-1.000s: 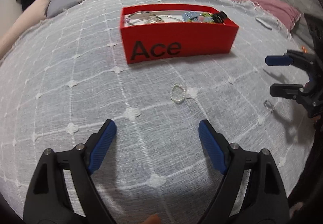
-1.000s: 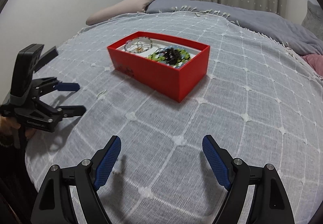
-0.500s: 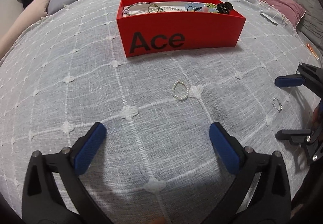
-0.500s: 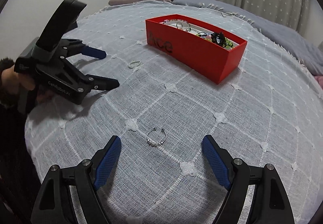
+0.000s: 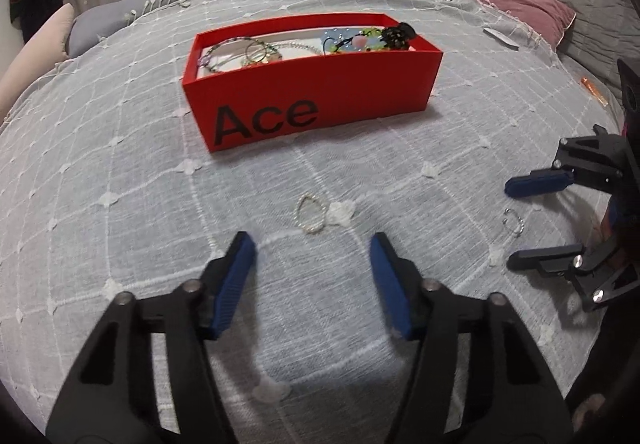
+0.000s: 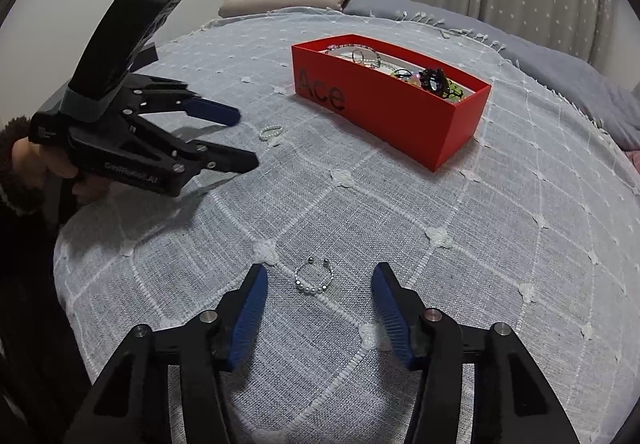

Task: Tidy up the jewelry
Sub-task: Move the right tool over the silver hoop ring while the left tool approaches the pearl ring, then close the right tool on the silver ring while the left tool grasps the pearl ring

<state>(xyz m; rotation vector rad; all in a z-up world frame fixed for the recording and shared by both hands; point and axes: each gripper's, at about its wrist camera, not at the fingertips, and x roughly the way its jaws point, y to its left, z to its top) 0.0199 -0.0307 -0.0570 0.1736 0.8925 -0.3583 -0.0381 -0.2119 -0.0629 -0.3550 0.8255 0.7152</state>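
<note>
We see the red box (image 5: 312,84) on the bedspread (image 5: 120,204), with bare cloth all round it. Nearer us than the box, our left gripper (image 5: 312,276) and right gripper (image 6: 318,304) have just been closing, each half-open and empty, short of the pearl ring (image 5: 310,214) and silver ring (image 6: 314,278).

The near wall of the red box (image 5: 320,92) hides its floor and the lower part of the tangled jewelry (image 5: 256,52), whose pieces are too small to separate. The right gripper (image 5: 524,222) is cut off by the left wrist view's edge.
</note>
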